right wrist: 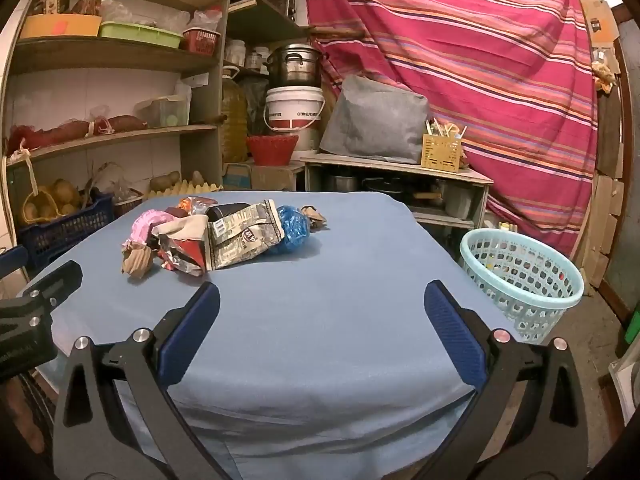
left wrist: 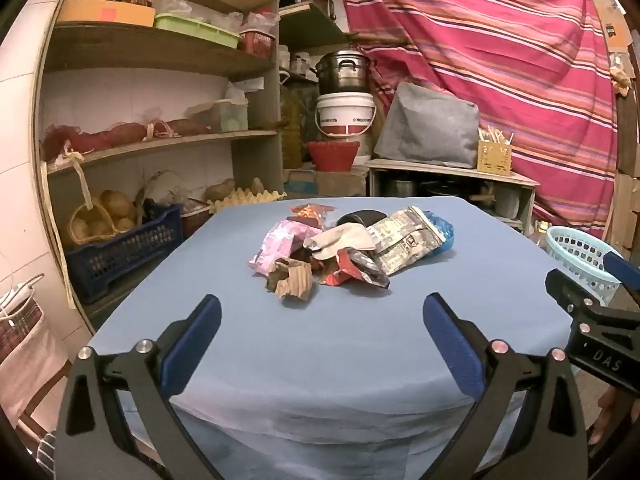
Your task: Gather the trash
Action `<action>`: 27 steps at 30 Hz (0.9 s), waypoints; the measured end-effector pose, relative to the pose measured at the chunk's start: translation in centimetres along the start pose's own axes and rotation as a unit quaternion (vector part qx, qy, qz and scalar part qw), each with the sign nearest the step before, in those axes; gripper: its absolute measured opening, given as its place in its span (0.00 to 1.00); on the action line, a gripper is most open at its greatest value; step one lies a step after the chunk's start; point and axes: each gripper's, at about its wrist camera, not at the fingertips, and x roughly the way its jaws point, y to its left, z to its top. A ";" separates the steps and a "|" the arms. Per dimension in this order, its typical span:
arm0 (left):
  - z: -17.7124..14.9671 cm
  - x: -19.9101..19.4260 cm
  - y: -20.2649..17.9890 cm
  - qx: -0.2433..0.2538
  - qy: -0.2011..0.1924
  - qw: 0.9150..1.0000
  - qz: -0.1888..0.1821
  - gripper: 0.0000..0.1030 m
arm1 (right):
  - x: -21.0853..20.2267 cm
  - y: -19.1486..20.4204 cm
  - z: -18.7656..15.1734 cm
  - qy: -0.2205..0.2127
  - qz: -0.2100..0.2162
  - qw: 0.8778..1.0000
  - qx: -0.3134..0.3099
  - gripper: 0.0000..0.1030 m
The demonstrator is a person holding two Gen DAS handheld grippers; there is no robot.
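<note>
Both tools are hanging over the near edge of the blue-covered worktop [left wrist: 320, 360], and neither holds anything. The left hand-held gripper [left wrist: 320, 344] has its blue pads spread wide apart with only bare cloth between them, and the right hand-held gripper [right wrist: 320, 332] is spread just as wide, equally empty. Ahead, toward the far side of the worktop, sits the trash pile [left wrist: 344, 252], all bunched up and touching: a crumpled brown cardboard scrap [left wrist: 290, 280] nearest on the left, a pink wrapper [left wrist: 276, 244] behind it, a red-and-silver foil wrapper [left wrist: 352, 272] in the middle, a pale crumpled paper [left wrist: 340, 242] on top, and a grey printed packet [left wrist: 408, 240] lying on the right with a blue plastic bag [left wrist: 442, 232] tucked against its far end. From the right wrist view a small brown crumple [right wrist: 314, 216] shows just beyond that blue bag. Off the right edge of the worktop, lower down, stands a light blue perforated basket [right wrist: 520, 280], well apart from the pile. Wooden shelves [left wrist: 160, 136] run along the left, and a striped red cloth [left wrist: 500, 80] hangs at the back.
</note>
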 end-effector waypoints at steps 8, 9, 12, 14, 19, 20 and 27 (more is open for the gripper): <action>0.0 -0.1 0.2 0.001 -0.002 1.000 -0.001 0.96 | -0.1 -0.2 -0.2 0.001 -0.001 1.000 0.000 0.96; 0.0 -0.1 0.2 0.000 -0.002 1.000 -0.001 0.96 | -0.1 -0.2 -0.1 0.002 0.001 1.000 0.000 0.96; 0.1 -0.2 0.3 0.000 -0.003 1.000 -0.001 0.96 | 0.0 -0.1 0.0 0.002 -0.001 1.000 -0.001 0.96; 0.1 -0.2 0.3 0.002 -0.001 1.000 0.000 0.96 | 0.0 -0.1 0.0 0.002 -0.001 1.000 -0.001 0.96; 0.1 -0.3 0.4 0.001 -0.002 1.000 0.000 0.96 | 0.1 0.0 -0.3 0.003 -0.001 1.000 -0.001 0.96; 0.1 -0.3 0.5 0.001 -0.002 1.000 0.000 0.96 | 0.0 -0.1 -0.2 0.003 -0.001 1.000 -0.002 0.96; 0.1 -0.2 0.6 0.001 -0.003 1.000 -0.001 0.96 | 0.2 -0.1 -0.4 0.002 -0.001 1.000 -0.002 0.96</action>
